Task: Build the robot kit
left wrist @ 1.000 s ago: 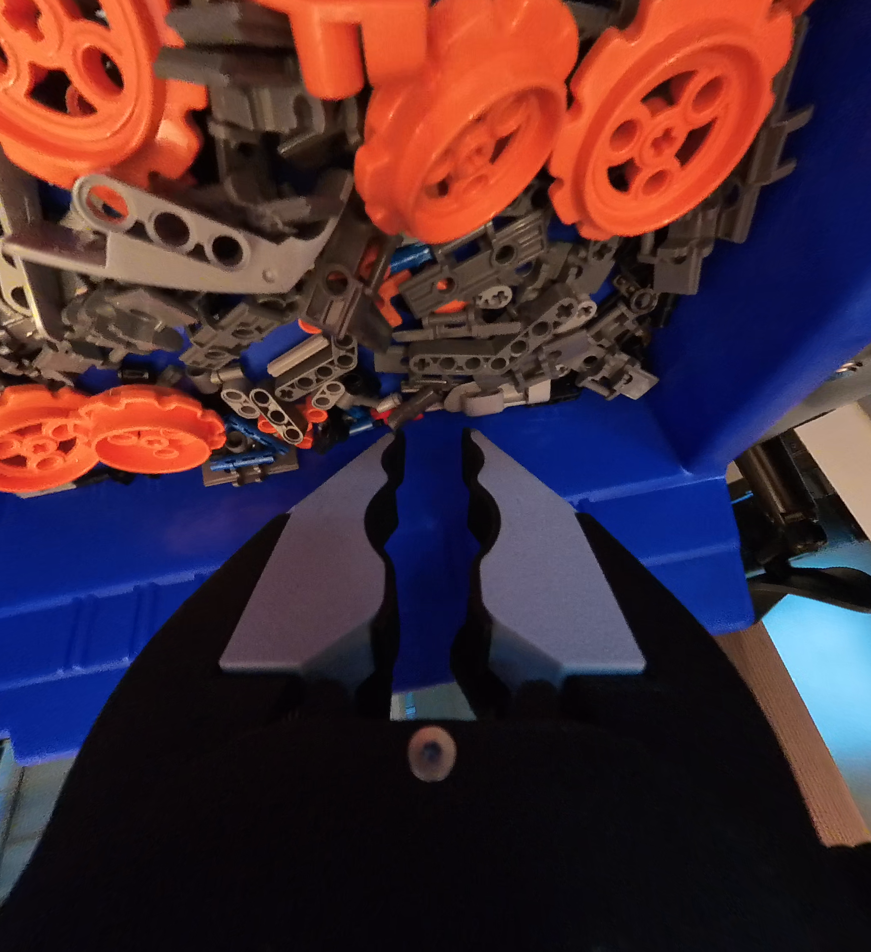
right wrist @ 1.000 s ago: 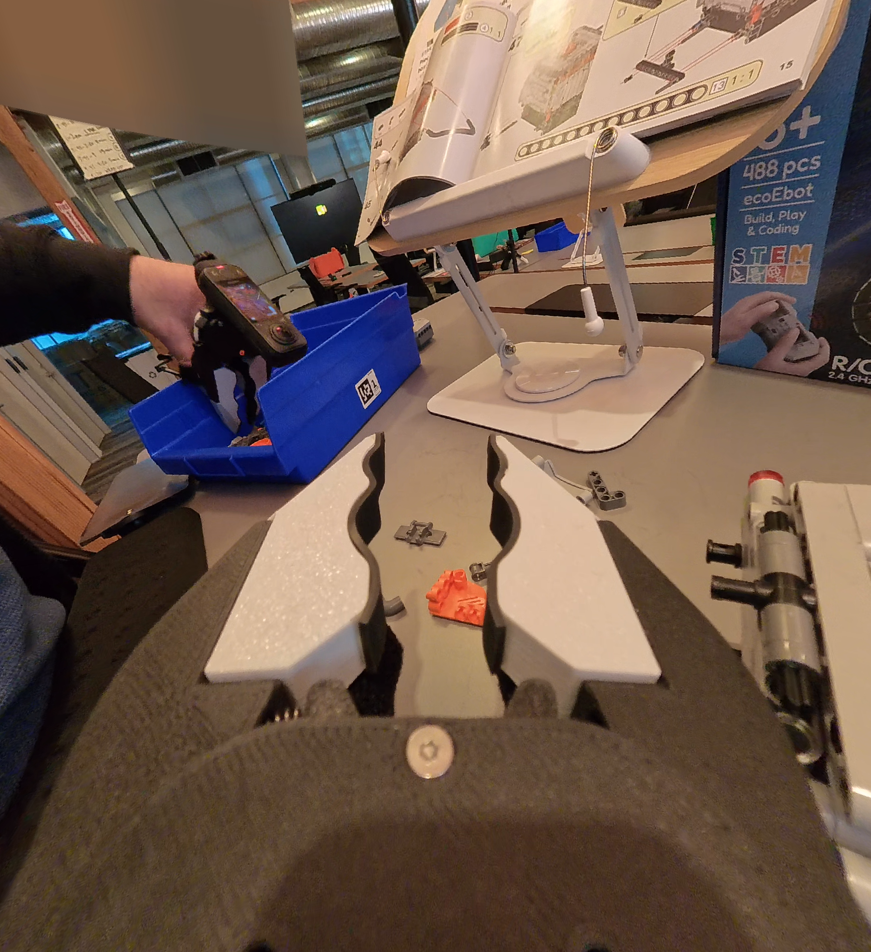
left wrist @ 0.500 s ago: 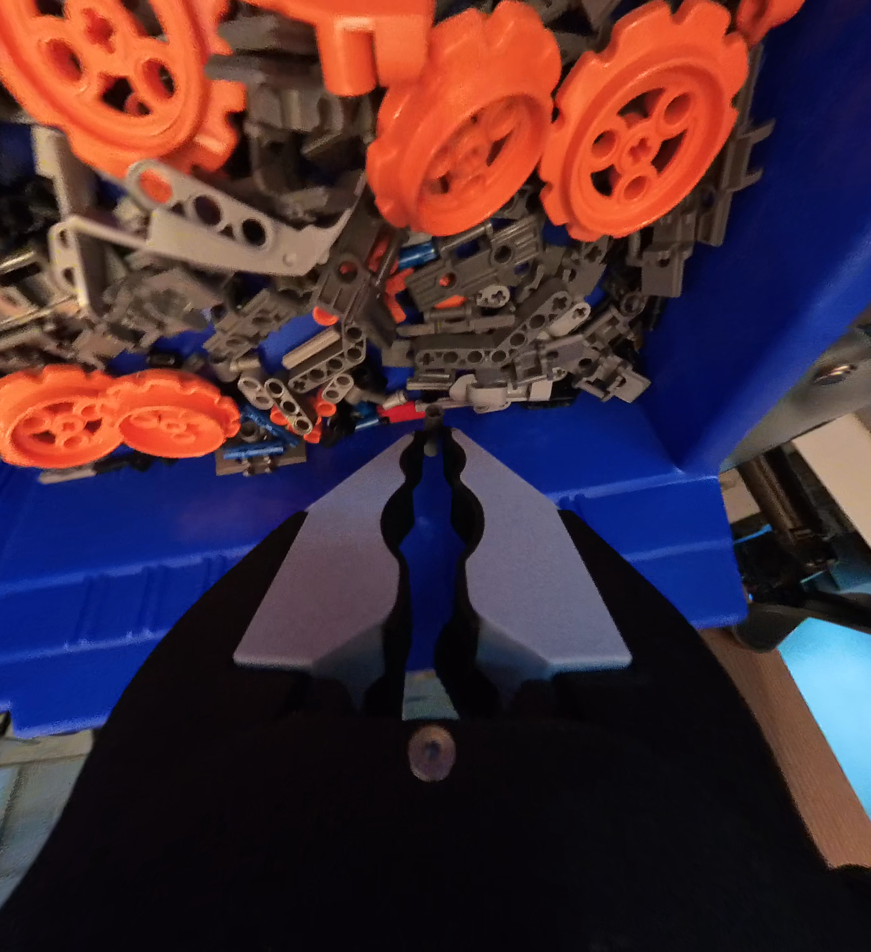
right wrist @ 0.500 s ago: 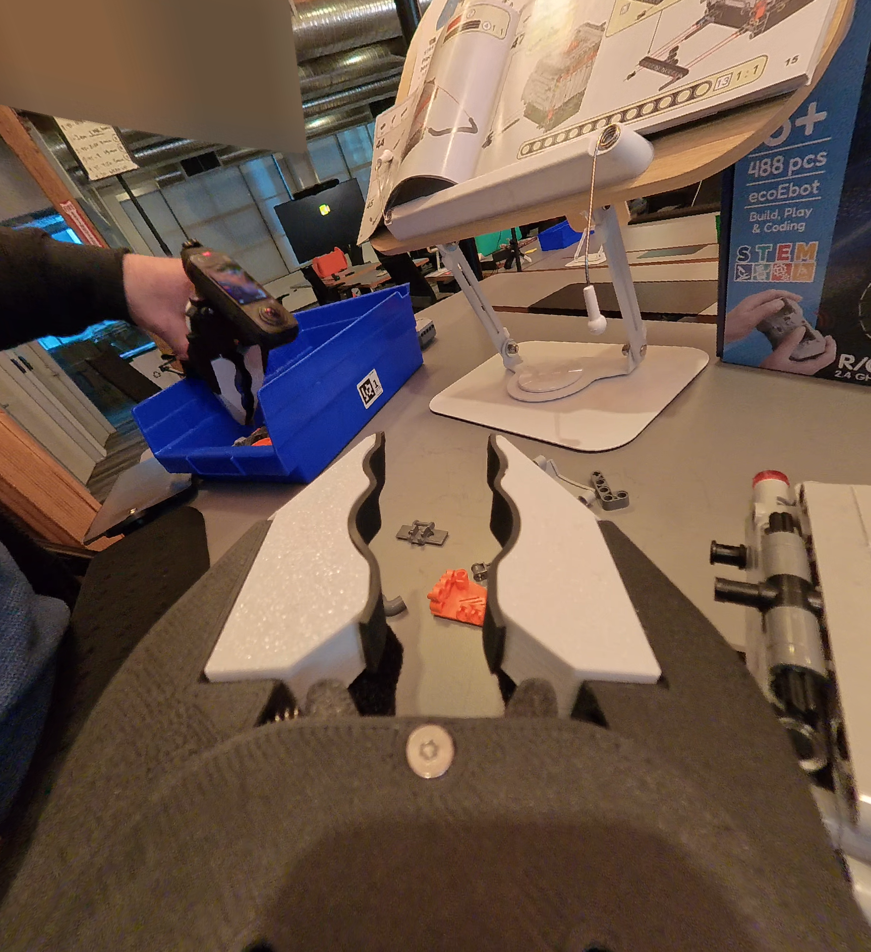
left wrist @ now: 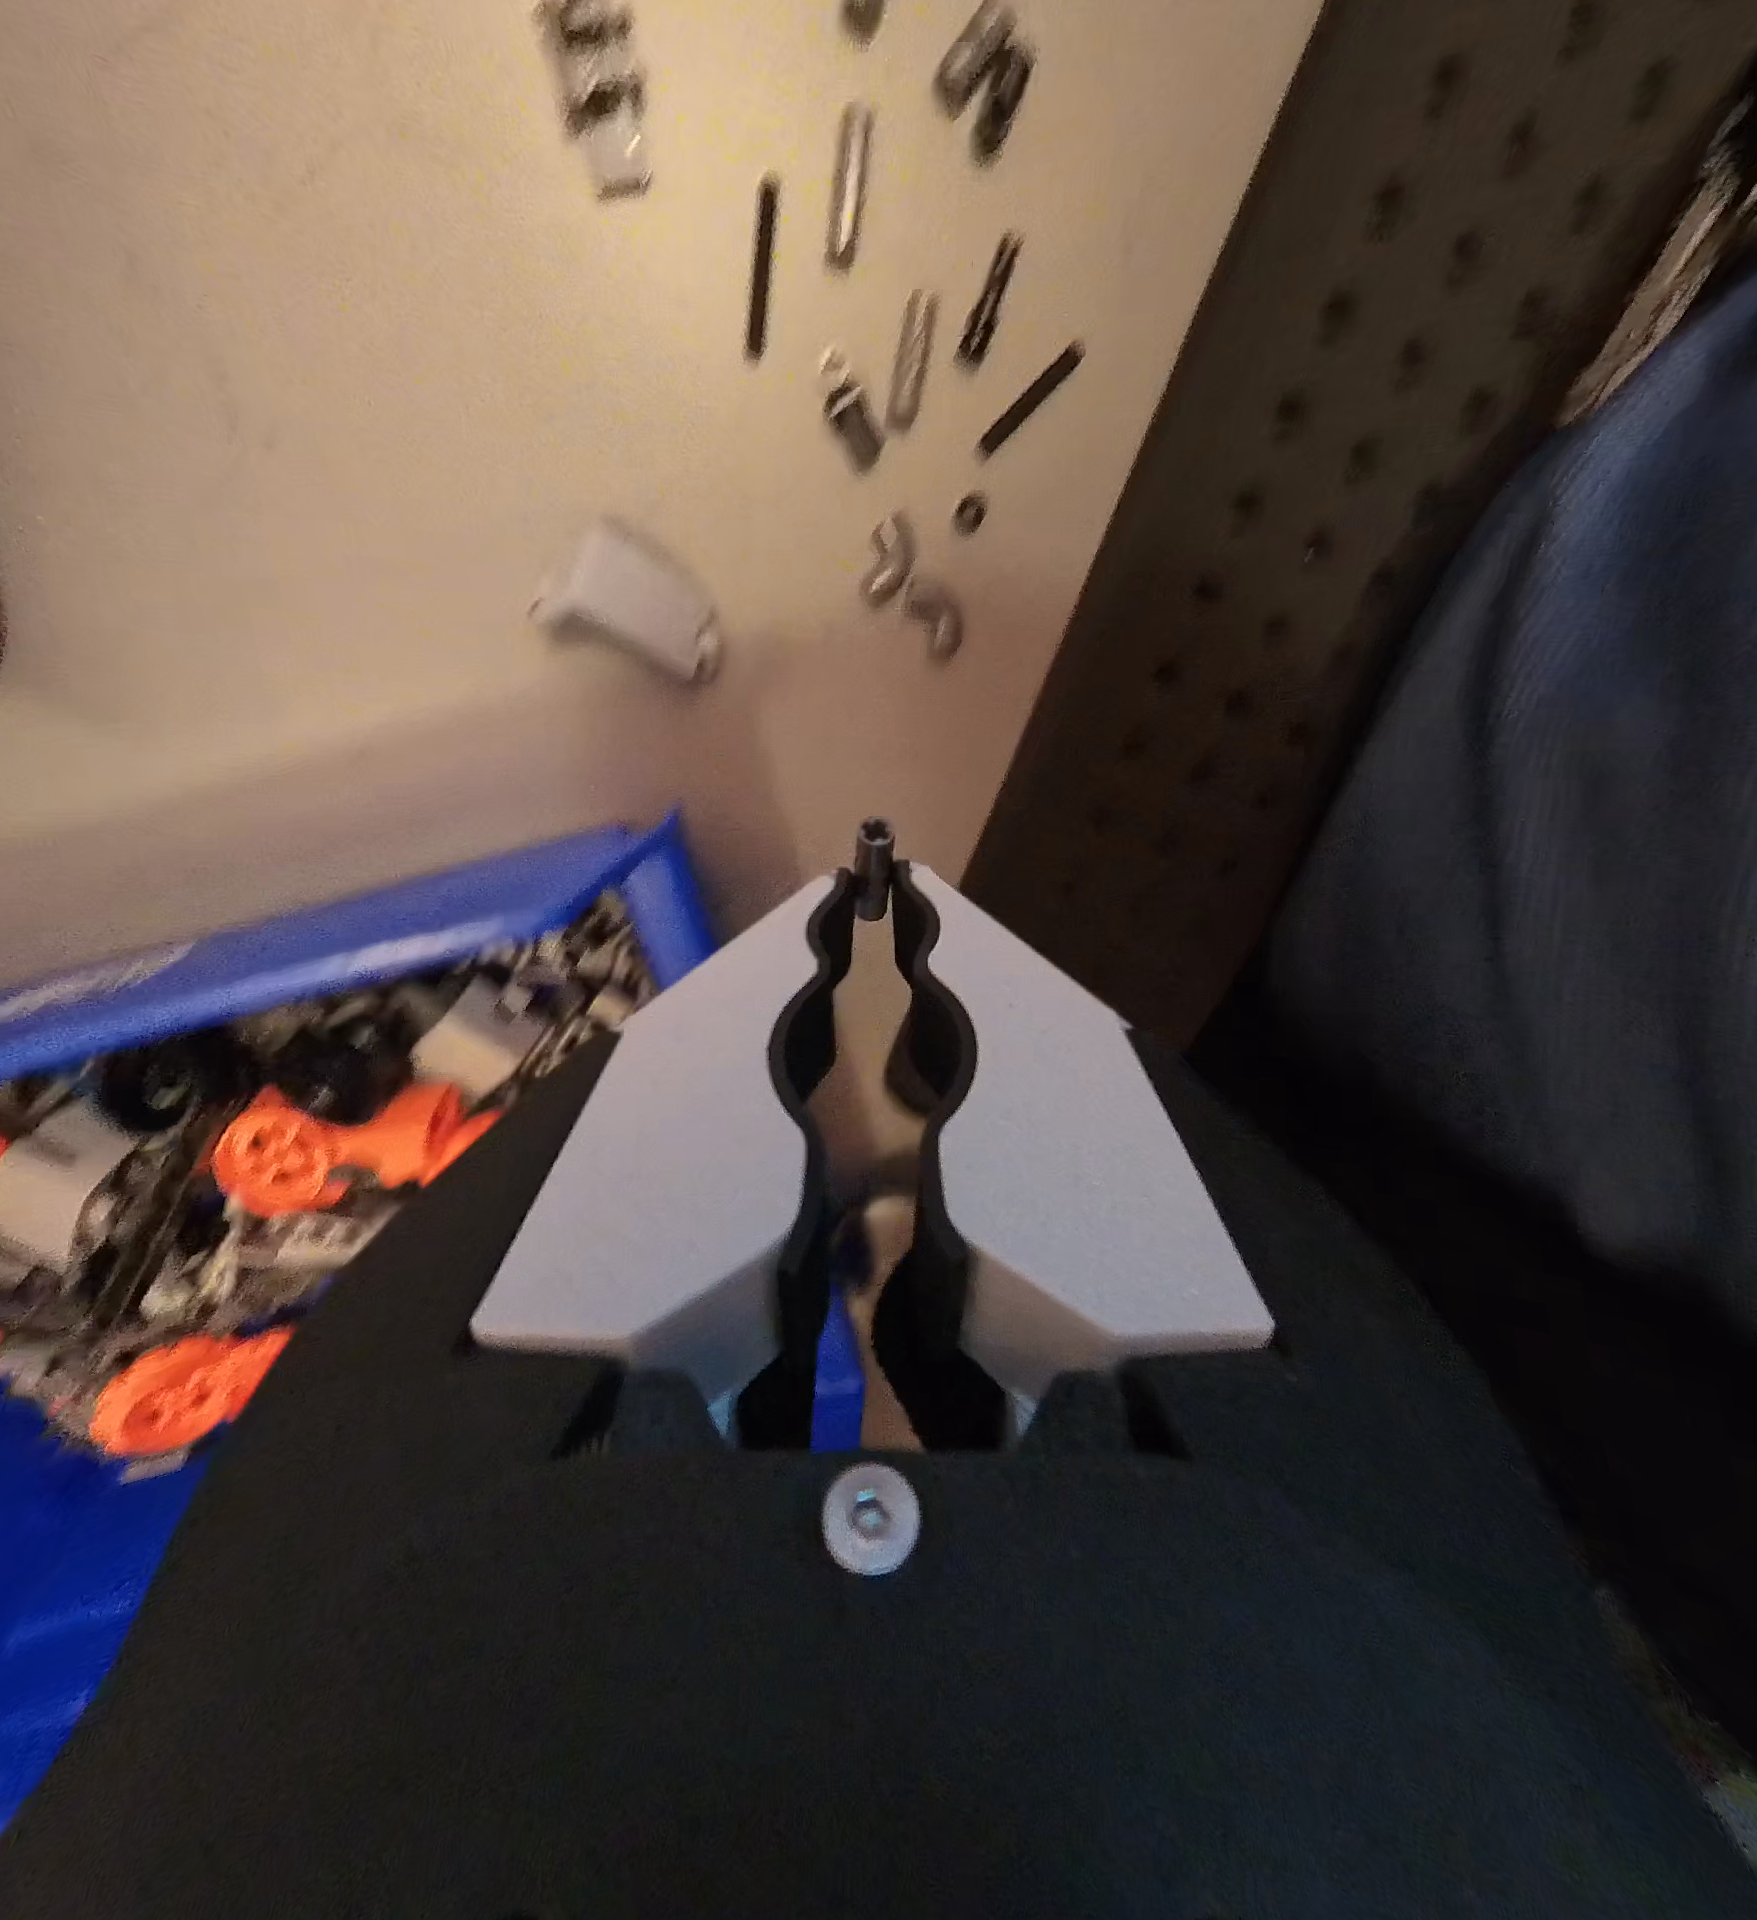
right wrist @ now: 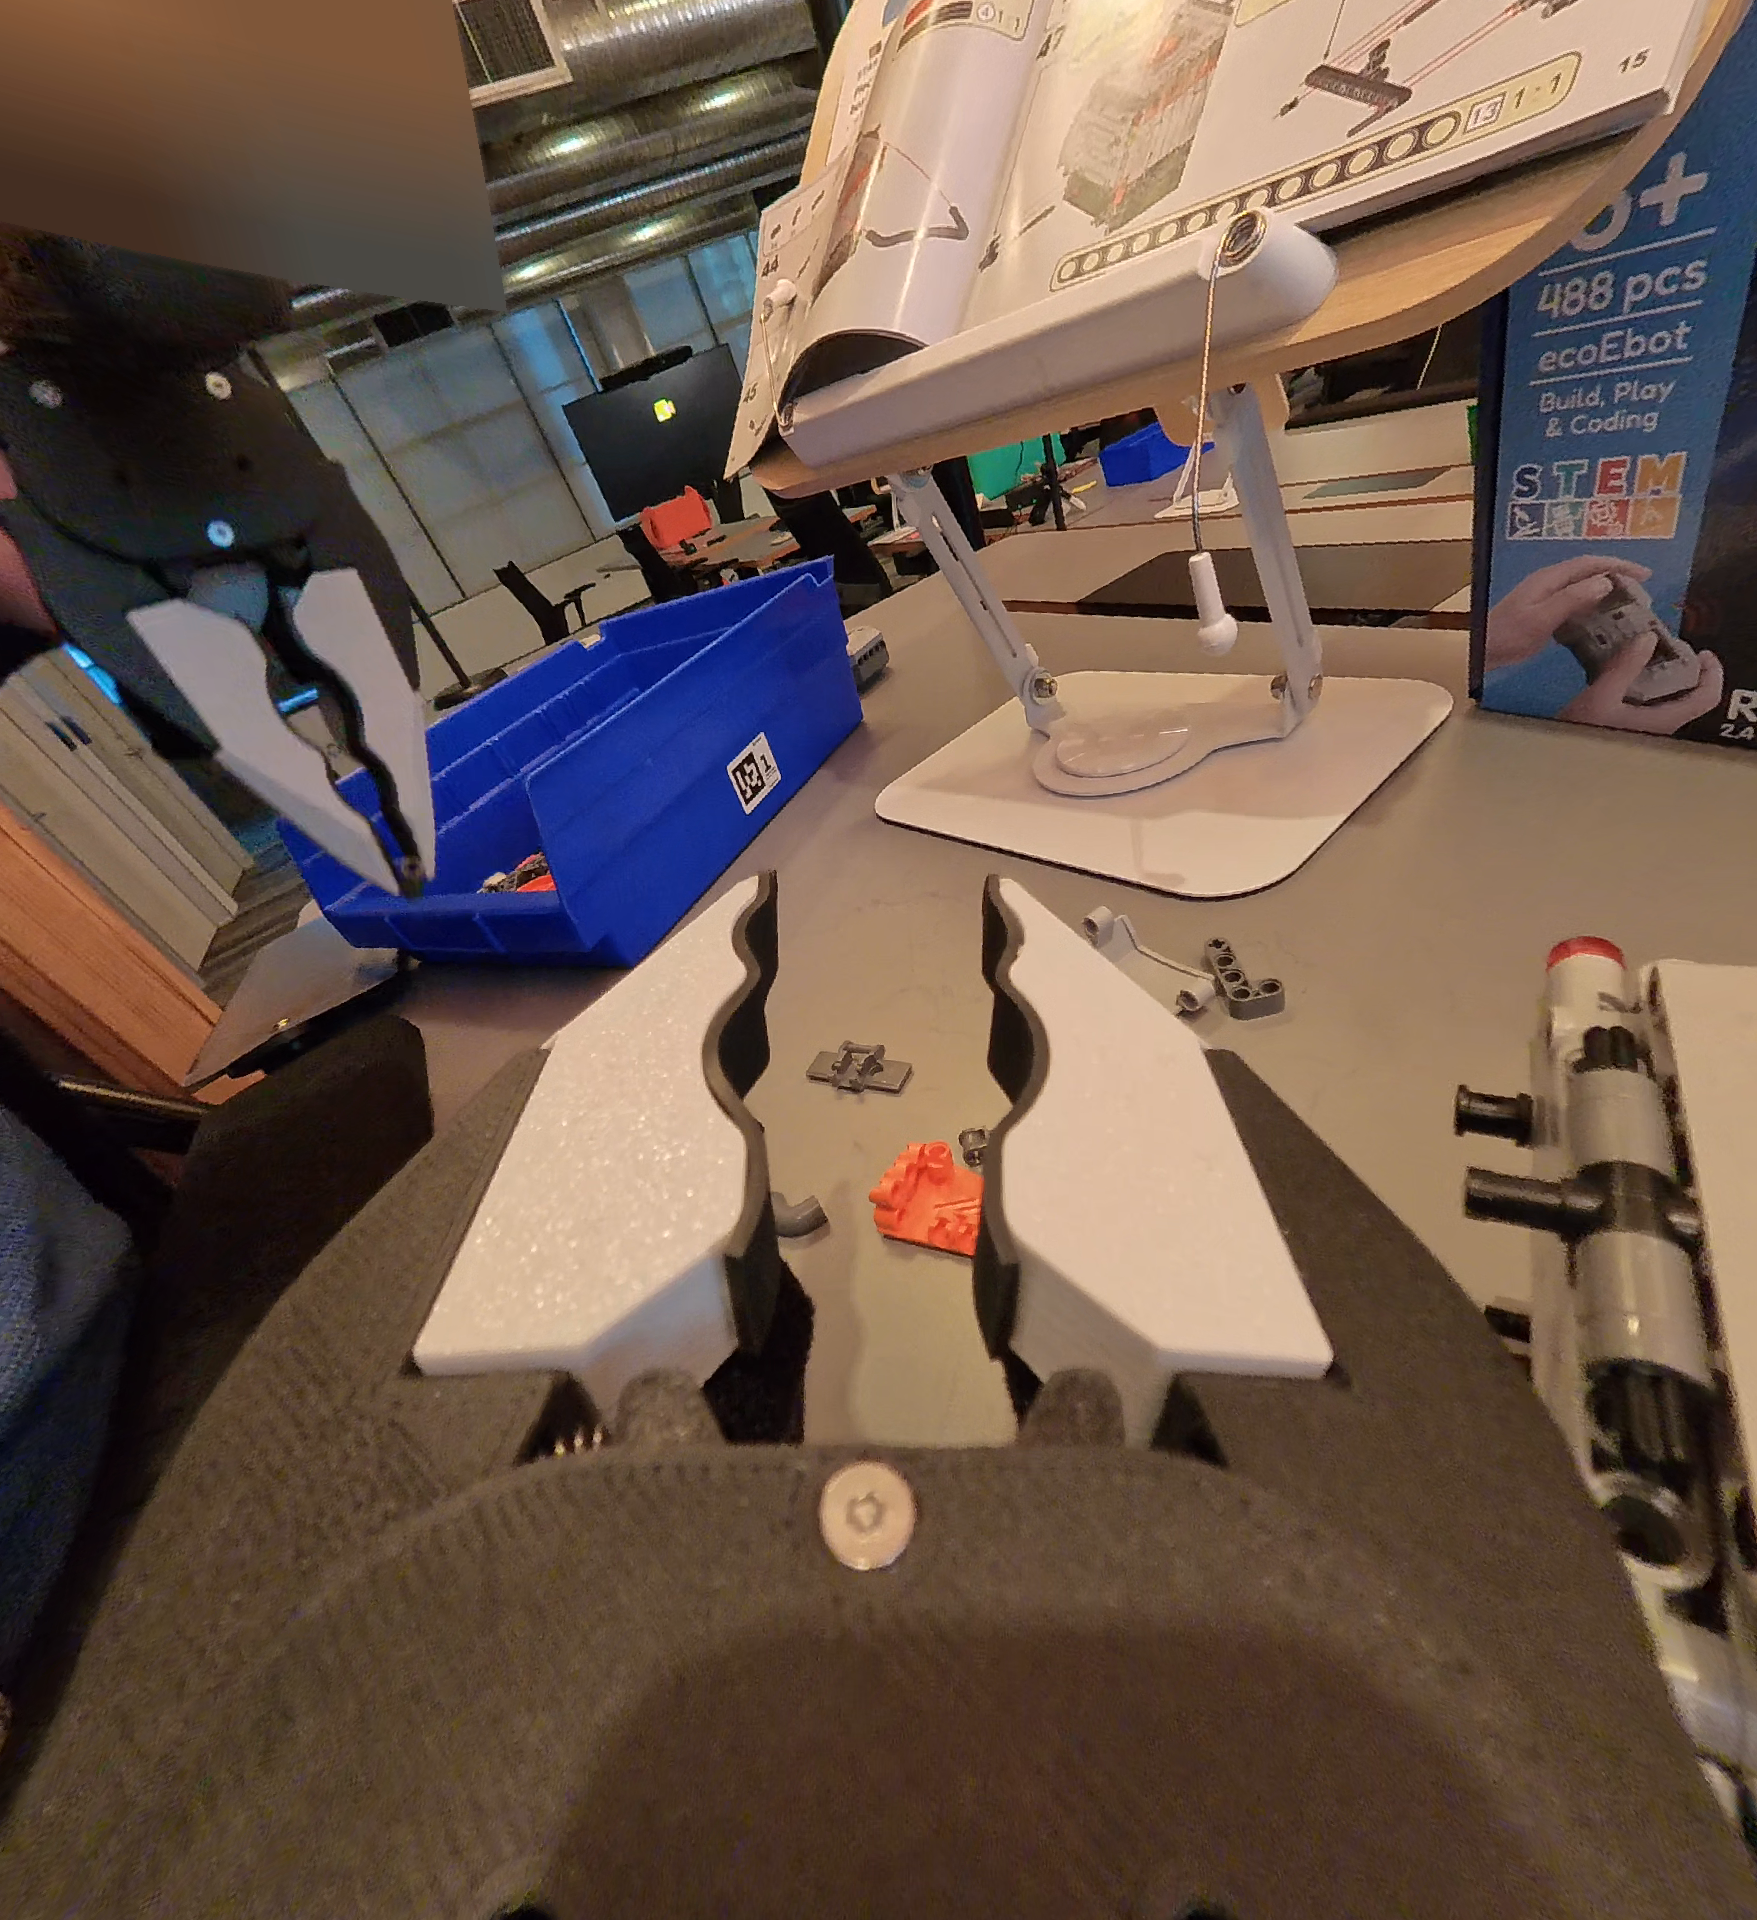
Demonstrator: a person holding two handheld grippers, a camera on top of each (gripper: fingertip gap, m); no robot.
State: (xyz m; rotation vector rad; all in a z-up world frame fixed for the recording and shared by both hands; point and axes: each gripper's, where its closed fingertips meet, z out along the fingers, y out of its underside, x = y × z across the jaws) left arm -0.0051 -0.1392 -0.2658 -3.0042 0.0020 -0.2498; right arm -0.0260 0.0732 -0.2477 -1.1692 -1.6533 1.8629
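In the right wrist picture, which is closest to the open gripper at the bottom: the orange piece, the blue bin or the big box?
From the right gripper:
1. Orange piece, on the table between its fingers.
2. Blue bin, farther off to the left.
3. Big box, standing far back on the right.

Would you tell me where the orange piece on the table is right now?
In the right wrist view the orange piece lies on the grey table, between the open right gripper's fingers, near a flat grey piece.

The left gripper [left wrist: 872, 896] is held raised at the far left, tilted downward, its fingertips pinched together on what appears to be a small dark pin [left wrist: 870, 871]. The right gripper [right wrist: 879, 902] is held low and level, its jaws spread apart and empty.
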